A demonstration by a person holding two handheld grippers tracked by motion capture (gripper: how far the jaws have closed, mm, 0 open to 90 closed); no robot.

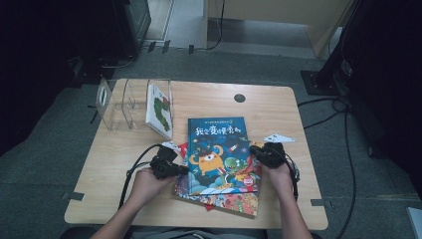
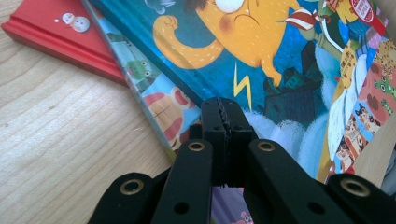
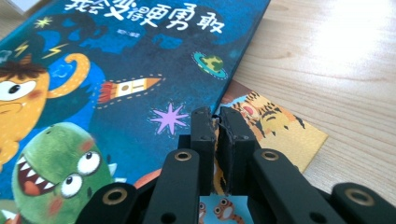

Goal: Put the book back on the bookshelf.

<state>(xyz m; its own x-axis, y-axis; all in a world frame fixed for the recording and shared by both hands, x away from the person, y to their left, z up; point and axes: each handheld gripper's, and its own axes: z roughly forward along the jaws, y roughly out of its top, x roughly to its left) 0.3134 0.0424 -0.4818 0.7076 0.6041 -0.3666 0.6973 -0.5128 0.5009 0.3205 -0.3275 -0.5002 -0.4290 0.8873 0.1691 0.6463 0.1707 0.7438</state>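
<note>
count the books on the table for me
4, possibly more hidden in the pile: the blue monster book on top, a tiger-patterned book beneath it, a red book at the bottom, and a white book upright in the clear rack.

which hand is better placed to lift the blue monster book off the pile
Right, probably. The right gripper has its shut jaws at the blue book's edge; the left gripper rests over the lower books' covers.

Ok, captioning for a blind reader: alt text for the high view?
A person's left gripper and right gripper flank a blue picture book stacked on others on a wooden table; a clear rack stands behind.
</note>
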